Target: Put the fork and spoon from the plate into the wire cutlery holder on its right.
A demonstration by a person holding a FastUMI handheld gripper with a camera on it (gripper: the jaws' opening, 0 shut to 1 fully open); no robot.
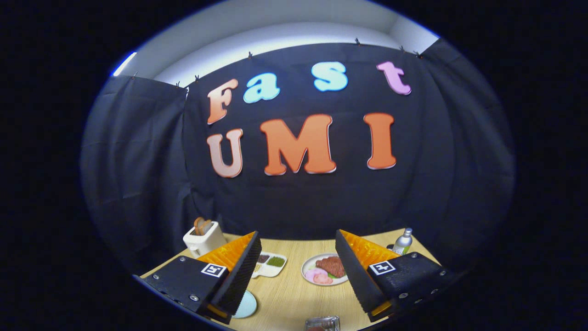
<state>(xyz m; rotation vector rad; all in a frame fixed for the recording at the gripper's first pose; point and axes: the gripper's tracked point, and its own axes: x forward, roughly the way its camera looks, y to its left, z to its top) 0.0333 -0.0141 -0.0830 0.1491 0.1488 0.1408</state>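
Observation:
My gripper (296,236) is held above the near edge of the wooden table (289,294), its fingers wide apart with nothing between them. A pale blue plate (245,305) lies low beside the left finger (239,276), which hides most of it. To the plate's right, close under the gripper, the top of a small wire-like container (322,323) peeks up; it looks like the cutlery holder, but too little of it shows to be sure.
Beyond the fingers, a white toaster (204,239) with bread stands at the far left. A white divided dish (270,264) and a plate of meat and ham slices (325,270) lie mid-table. A small bottle (403,242) stands at the far right.

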